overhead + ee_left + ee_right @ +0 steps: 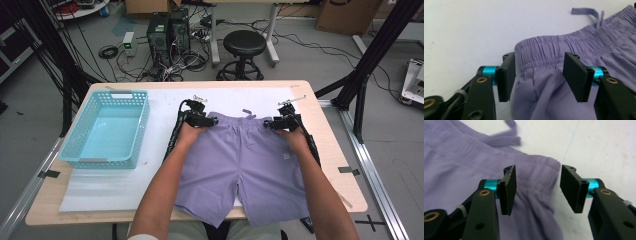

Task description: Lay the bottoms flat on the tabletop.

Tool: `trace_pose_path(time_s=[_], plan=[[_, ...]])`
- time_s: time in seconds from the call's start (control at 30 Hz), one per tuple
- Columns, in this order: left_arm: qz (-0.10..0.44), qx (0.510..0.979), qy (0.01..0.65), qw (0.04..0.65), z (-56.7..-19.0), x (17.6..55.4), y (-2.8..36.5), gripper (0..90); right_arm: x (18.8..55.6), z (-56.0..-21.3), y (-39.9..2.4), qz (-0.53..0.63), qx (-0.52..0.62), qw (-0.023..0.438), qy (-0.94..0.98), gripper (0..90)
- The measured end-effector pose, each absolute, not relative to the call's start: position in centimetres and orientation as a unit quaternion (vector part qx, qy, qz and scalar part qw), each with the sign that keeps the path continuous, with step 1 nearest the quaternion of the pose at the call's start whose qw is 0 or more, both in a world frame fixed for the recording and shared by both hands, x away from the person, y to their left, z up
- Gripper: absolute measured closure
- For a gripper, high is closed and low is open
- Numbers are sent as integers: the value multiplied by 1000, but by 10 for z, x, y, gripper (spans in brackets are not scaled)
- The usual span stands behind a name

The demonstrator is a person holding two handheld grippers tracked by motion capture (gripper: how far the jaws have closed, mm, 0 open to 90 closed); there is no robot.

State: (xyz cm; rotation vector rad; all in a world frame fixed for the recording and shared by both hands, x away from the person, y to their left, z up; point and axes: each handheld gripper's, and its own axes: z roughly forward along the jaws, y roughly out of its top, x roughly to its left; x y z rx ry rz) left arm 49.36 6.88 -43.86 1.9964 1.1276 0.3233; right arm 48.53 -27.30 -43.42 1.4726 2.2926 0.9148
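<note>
High view: lilac fabric shorts (pixel 245 165) lie flat on the white-covered tabletop (pixel 165 105), waistband far side; left tongs (pixel 214 120) and right tongs (pixel 267 123) at its two corners; light-blue plastic basket (pixel 107 128) well apart, left.

Left gripper view: left tongs (pixel 539 70) spread, waistband corner betw. pads, not pinched.

Right gripper view: right tongs (pixel 537 187) spread over the other corner, drawstring (pixel 506 138) beyond.

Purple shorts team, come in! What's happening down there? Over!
Left gripper and right gripper open at the waistband corners. Purple shorts flat on table. Blue basket off left, nothing blocking.

High view overhead; gripper views close, all sharing the shorts (pixel 245 160)
</note>
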Motion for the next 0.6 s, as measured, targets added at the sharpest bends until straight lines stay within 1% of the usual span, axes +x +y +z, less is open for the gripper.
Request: trace_pose_path(time_s=[0.03, 0.07, 0.1, 0.13, 0.17, 0.2, 0.27, 0.33, 0.43, 0.5, 0.6], plan=[[126, 791, 446, 399, -441, 495, 66, 434, 488, -437, -273, 312, 514, 126, 789, 481], [129, 798, 442, 389, -444, 496, 64, 441, 489, -438, -272, 312, 512, 131, 789, 525], [140, 801, 437, 383, -446, 495, 62, 457, 490, -439, -272, 312, 511, 137, 789, 596], [157, 805, 433, 374, -446, 494, 60, 512, 490, -439, -273, 314, 508, 136, 791, 746], [154, 806, 428, 379, -444, 494, 61, 630, 489, -438, -273, 318, 501, 138, 793, 840], [174, 812, 415, 371, -441, 493, 59, 837, 489, -437, -271, 310, 489, 147, 802, 849], [190, 804, 419, 377, -435, 495, 57, 850, 490, -432, -268, 309, 475, 163, 808, 857], [192, 783, 433, 404, -428, 499, 62, 853, 491, -427, -270, 334, 478, 183, 792, 858], [221, 778, 412, 420, -420, 504, 65, 854, 495, -421, -273, 354, 482, 204, 775, 858], [232, 772, 414, 422, -418, 507, 68, 853, 498, -417, -270, 370, 471, 235, 766, 858], [236, 771, 426, 410, -416, 513, 70, 852, 507, -412, -260, 365, 460, 245, 772, 858]])
